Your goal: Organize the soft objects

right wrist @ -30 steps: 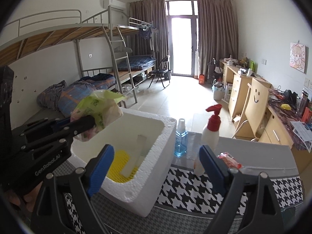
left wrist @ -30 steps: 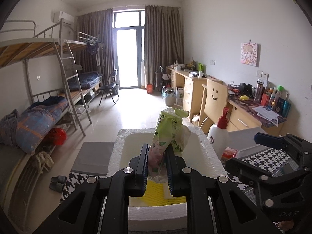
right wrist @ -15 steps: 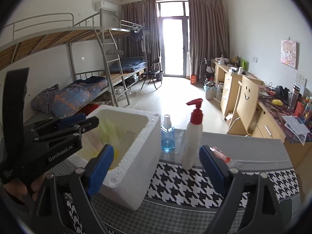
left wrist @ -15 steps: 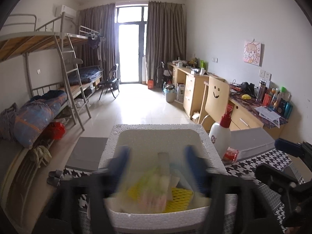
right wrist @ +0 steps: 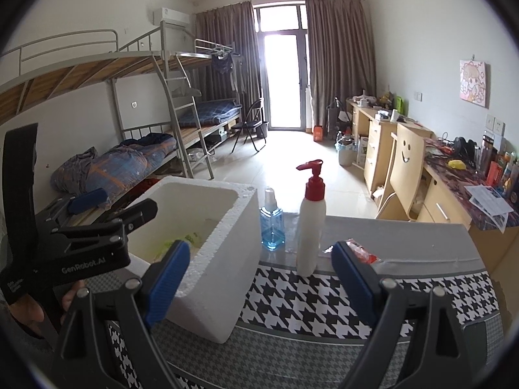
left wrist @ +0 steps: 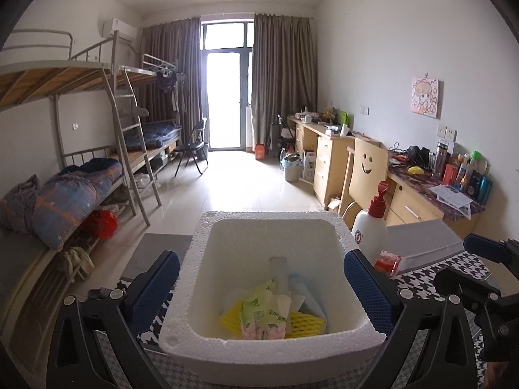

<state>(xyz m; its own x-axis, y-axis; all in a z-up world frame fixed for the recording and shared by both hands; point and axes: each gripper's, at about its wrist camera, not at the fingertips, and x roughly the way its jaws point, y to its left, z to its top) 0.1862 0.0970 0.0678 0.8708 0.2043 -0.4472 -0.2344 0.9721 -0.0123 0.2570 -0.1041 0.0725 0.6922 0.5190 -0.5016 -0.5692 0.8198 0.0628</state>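
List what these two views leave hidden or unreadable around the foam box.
- Foam box floor, right wrist view: near wall hides most of its contents.
- Red packet, left wrist view: right finger of the left tool covers part; print too small.
- Pump bottle label, left wrist view: too small.
- Right tool: both views crop its body.

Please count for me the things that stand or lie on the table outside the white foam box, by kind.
Pump bottle: 1
Blue spray bottle: 1
Red packet: 1
Total: 3
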